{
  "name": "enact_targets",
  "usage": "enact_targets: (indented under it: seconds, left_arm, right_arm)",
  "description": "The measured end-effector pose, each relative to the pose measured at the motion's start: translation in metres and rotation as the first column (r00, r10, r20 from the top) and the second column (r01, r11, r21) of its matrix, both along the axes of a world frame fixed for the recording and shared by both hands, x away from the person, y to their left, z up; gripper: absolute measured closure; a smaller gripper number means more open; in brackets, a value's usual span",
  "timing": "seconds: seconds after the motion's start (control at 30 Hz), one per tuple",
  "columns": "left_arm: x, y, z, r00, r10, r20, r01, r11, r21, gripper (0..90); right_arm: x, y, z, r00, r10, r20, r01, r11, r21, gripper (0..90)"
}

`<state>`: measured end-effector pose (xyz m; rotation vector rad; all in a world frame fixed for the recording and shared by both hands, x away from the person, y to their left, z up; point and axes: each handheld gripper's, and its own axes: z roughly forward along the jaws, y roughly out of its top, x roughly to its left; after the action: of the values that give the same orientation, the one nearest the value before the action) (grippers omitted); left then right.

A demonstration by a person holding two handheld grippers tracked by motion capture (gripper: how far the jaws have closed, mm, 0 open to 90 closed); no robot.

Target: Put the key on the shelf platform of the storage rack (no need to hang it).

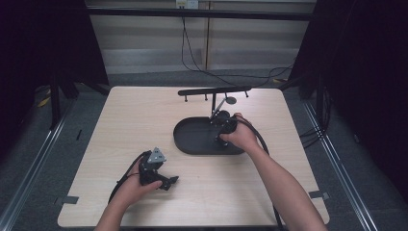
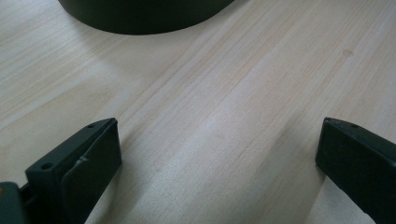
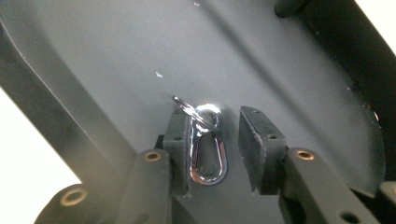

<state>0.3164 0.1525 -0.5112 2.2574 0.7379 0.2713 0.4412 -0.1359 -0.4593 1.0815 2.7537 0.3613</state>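
So, one silver clip (image 3: 208, 148) lies in the one black tray (image 3: 116, 56), between the right tongs (image 3: 215, 140), whose jaws aren't closed on it. Left tongs (image 2: 215, 154) gape wide, empty, over the counter (image 2: 233, 93). No readable writing.

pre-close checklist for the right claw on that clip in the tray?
1. Metal clip lies between the right claw's jaws: ok.
2. Clip centred in the gap: not ok; it sits against one jaw, with a gap to the other.
3. Jaws open enough to take it: ok, nothing gripped yet.
4. Clip lies flat on the floor of the black tray: ok; its small ring end points away from the claw.
5. Left claw out of the way: ok; open, low over bare table beside the tray.
6. Clip free of the rack behind the tray: cannot tell.
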Motion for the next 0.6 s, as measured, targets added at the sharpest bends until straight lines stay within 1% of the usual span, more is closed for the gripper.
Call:
enact_targets:
  seconds: [0.07,0.17,0.2,0.23,0.4,0.47,0.6]
  left_arm:
    - [-0.0001,0.0,0.0,1.0,0.001,-0.002,-0.001,1.0,0.0,0.0]
    - [0.0,0.0001,0.0002,1.0,0.001,0.001,-0.001,1.0,0.002,0.0]
    - [0.0,0.0001,0.0002,1.0,0.001,0.001,-0.001,1.0,0.002,0.0]
    - [0.0,0.0002,0.0002,1.0,0.002,0.001,-0.002,1.0,0.003,0.0]
    - [0.0001,0.0002,0.0002,1.0,0.0,0.002,0.0,1.0,0.003,0.0]
    - [-0.0001,0.0002,0.0002,1.0,0.001,0.0,-0.001,1.0,0.004,0.0]
    - [0.0,0.0003,0.0003,1.0,0.002,0.001,-0.002,1.0,0.005,0.0]
  right_arm:
    - [-0.0013,-0.0007,0.0003,1.0,-0.005,-0.005,0.005,1.0,0.006,61.9]
    - [-0.0029,-0.0023,0.002,0.9999,-0.009,0.004,0.009,1.0,0.004,58.7]
    - [-0.0036,-0.0027,0.0028,1.0,-0.008,0.0,0.008,1.0,0.004,57.7]
    - [-0.004,-0.0032,0.0032,0.9999,-0.008,0.007,0.008,1.0,0.001,56.6]
    - [-0.0068,-0.0042,0.0051,0.9999,-0.013,0.0,0.013,1.0,0.009,50.2]
    - [-0.0071,-0.0044,0.0058,0.9999,-0.011,0.001,0.011,1.0,0.009,49.2]
    - [-0.0091,-0.0048,0.0081,0.9999,-0.015,0.0,0.015,0.999,0.03,44.7]
